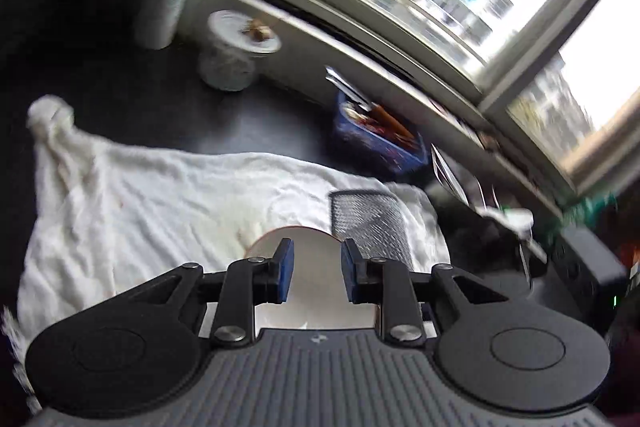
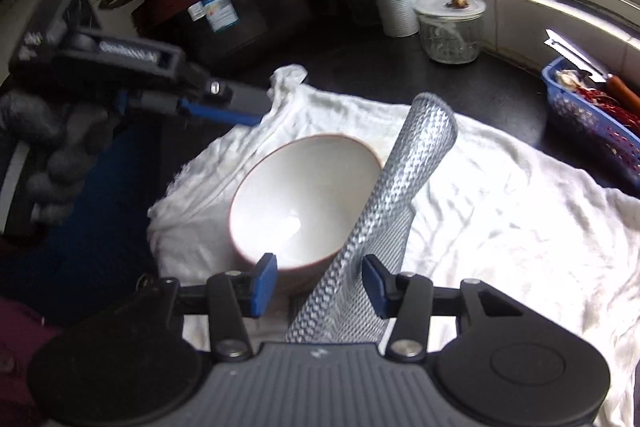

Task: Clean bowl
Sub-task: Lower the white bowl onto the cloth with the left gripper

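Bowl (image 2: 306,201) on white towel (image 2: 500,227), counter; silver mesh scrubber (image 2: 384,211) leaning between parted right hand-held gripper (image 2: 320,281) pads, unclamped. Left hand-held gripper (image 1: 317,275) apart, empty. Scrub stage apparently ending; next: reclamp or set down scrubber.

White towel (image 2: 500,211) on black counter (image 2: 400,75).

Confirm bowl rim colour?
Reddish-brown line around the rim of the white bowl; clearest in the right wrist view.
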The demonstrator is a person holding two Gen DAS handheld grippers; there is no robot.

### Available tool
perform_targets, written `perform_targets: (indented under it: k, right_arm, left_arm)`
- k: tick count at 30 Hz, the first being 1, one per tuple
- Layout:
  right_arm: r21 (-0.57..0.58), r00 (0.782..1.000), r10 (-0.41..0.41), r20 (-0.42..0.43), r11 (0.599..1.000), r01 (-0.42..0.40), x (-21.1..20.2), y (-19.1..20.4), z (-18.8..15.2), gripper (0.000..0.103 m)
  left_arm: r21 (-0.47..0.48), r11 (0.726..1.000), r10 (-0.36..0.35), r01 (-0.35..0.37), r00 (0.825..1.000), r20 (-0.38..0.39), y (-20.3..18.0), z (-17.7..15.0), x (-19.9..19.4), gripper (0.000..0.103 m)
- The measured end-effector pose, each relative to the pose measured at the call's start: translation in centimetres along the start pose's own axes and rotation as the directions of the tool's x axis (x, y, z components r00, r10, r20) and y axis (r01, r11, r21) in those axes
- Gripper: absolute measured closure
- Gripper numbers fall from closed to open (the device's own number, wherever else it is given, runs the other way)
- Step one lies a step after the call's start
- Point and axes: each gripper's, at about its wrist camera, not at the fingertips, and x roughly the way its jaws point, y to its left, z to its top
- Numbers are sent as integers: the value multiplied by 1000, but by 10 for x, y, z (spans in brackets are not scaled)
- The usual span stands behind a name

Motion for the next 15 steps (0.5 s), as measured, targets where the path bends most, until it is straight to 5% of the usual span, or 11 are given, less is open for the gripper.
perform_targets:
  k: [2,5,9,15]
  right_arm:
    - [-11,1000,-3,-4,1000,3,-1,0,-4,54]
    - [35,1000,-30,0,999,30,-2,-9,-5,55]
    - [84,996,-85,28,993,83,-7,-22,0,58]
    - [125,988,-149,42,982,143,-8,-33,3,80]
  left_arm:
    - [231,973,22,-5,997,-74,-30,-6,7,67]
    - [447,894,72,-6,989,-131,-62,-23,18,67]
    - [545,838,100,22,976,-192,-86,-40,40,67]
    - [669,741,247,-57,950,-192,-101,-55,77,70]
